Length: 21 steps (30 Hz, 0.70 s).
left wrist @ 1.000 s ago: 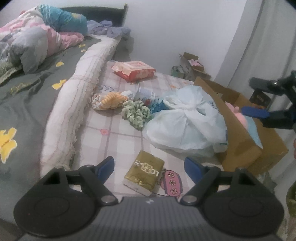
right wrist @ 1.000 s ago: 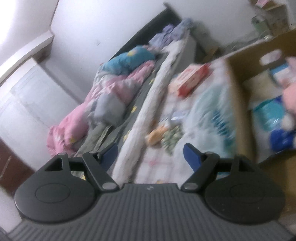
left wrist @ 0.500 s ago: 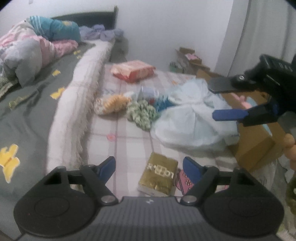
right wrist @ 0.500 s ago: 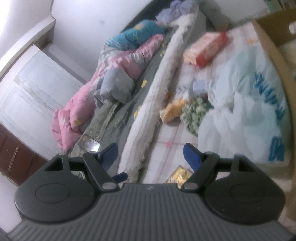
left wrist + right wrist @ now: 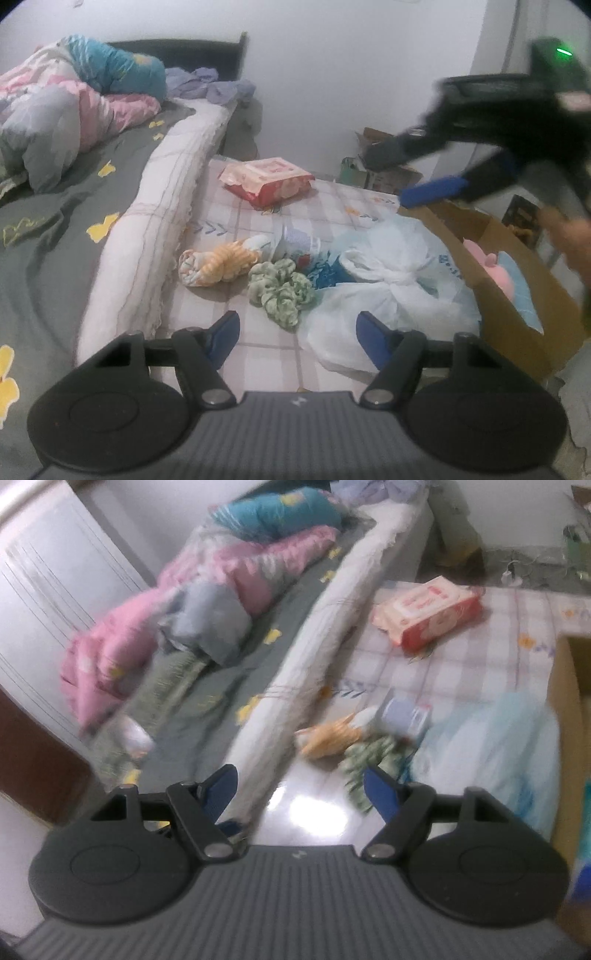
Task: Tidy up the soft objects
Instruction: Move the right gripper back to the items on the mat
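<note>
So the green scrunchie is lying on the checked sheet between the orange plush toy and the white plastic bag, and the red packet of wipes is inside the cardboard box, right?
Not quite. The red packet of wipes is not in the cardboard box; it lies on the checked sheet, farther back near the wall, as the left wrist view shows. The rest holds: the green scrunchie lies between the orange plush toy and the white plastic bag.

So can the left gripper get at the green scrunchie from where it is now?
Probably yes. The left gripper is empty with jaws apart, and the scrunchie lies just ahead on bare mat; only the plastic bag crowds its right side.
</note>
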Each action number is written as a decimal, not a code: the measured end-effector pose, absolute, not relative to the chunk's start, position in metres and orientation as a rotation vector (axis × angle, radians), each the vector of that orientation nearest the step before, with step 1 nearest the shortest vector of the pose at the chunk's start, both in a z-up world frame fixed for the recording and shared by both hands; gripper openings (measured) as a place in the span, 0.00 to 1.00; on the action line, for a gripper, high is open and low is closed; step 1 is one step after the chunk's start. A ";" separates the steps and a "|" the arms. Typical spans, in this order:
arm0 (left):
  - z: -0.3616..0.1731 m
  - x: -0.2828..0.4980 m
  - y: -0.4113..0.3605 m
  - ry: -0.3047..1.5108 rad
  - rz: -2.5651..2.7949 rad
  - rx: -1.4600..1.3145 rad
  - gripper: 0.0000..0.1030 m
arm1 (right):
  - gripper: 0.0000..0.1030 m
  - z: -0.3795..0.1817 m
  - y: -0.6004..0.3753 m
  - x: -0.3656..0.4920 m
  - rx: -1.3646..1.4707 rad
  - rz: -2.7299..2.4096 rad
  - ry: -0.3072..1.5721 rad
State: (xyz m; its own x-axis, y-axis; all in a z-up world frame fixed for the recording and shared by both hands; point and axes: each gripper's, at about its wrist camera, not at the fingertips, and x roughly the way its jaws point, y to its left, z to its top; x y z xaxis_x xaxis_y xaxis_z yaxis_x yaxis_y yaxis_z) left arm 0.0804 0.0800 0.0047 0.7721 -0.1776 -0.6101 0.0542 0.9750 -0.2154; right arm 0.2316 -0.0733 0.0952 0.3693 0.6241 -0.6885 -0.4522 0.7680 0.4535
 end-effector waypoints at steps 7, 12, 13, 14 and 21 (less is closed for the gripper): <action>-0.003 0.081 0.110 0.719 -0.045 -0.210 0.68 | 0.73 0.050 -0.030 0.329 -0.044 0.683 1.074; -0.003 0.083 0.131 0.728 0.019 -0.209 0.68 | 0.73 0.014 0.000 0.359 -0.402 0.790 1.046; -0.003 0.084 0.134 0.729 0.031 -0.217 0.68 | 0.73 0.008 0.005 0.363 -0.460 0.814 1.039; -0.003 0.086 0.137 0.730 0.039 -0.225 0.68 | 0.73 0.003 0.010 0.366 -0.502 0.839 1.043; -0.008 0.101 0.144 0.747 0.049 -0.260 0.68 | 0.54 -0.033 0.025 0.391 -0.618 0.877 1.113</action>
